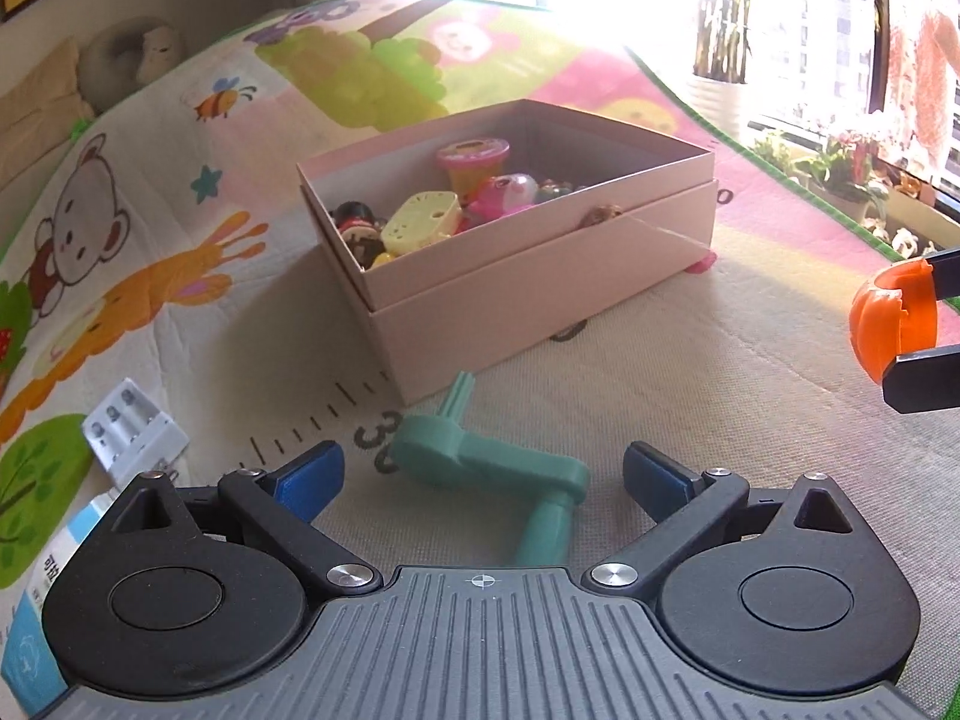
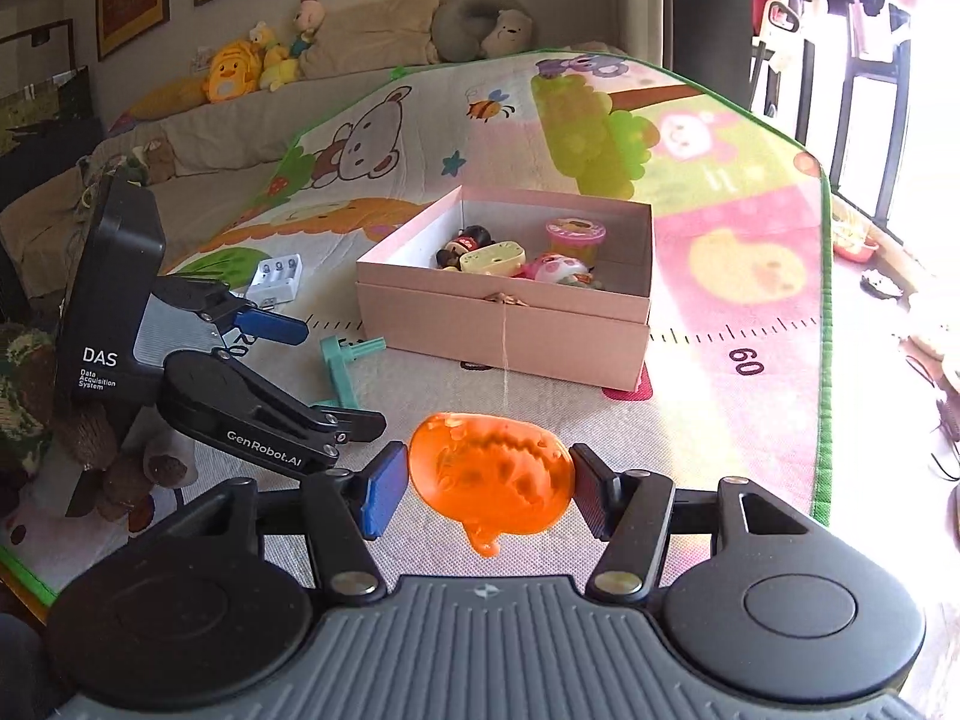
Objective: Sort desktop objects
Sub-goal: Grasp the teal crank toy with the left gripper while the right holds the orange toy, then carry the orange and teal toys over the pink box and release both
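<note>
We note the play mat (image 2: 708,420) as the work surface: printed with cartoon animals, a tree and a ruler scale, green-edged, strongly backlit from windows with potted plants behind it; a sofa with plush toys (image 2: 240,69) runs along the far side. Near the mat's middle sits the pink box (image 1: 540,276), open, already holding several small toys, among them a pink tub and a pale yellow piece, so we judge the sorting partly done. Left outside: the teal crank-shaped part (image 1: 480,468) lying on the mat just in front of the box, a white battery charger (image 1: 135,435) further left, and a blue-and-white carton at the left wrist view's edge. The right gripper (image 2: 489,483) is clamped on the orange pumpkin toy (image 2: 489,474), both pads pressing its sides, held above the mat and short of the box. The left gripper (image 1: 483,471) stands wide apart over the teal part, pads not touching it.
</note>
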A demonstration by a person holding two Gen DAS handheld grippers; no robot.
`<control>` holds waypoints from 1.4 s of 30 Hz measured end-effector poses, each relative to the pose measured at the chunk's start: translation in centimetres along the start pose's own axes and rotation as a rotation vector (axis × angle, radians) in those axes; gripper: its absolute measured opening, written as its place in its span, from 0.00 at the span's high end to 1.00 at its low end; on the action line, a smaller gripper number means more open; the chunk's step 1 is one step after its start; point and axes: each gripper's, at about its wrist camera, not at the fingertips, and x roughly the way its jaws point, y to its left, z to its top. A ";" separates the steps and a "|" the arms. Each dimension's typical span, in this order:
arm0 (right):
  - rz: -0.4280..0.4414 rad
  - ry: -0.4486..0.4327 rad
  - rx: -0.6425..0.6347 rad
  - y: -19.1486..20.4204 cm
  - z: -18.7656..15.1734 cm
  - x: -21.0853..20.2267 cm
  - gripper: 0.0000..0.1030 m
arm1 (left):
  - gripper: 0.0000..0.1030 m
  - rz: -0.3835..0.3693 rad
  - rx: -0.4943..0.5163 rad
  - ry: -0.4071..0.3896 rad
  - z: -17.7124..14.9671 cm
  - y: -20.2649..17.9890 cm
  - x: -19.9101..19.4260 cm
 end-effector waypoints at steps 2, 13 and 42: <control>0.005 0.005 0.014 -0.2 -0.1 0.2 0.43 | 0.10 -0.020 0.004 -0.001 0.1 -0.2 -0.1; 0.034 -0.030 -0.020 0.9 0.5 -2.8 0.43 | 0.30 -0.025 0.004 -0.001 -0.7 -1.2 -3.0; -0.450 -0.369 0.103 -8.6 5.8 -17.5 0.43 | 0.22 -0.079 -0.038 -0.044 -3.5 -2.1 -8.1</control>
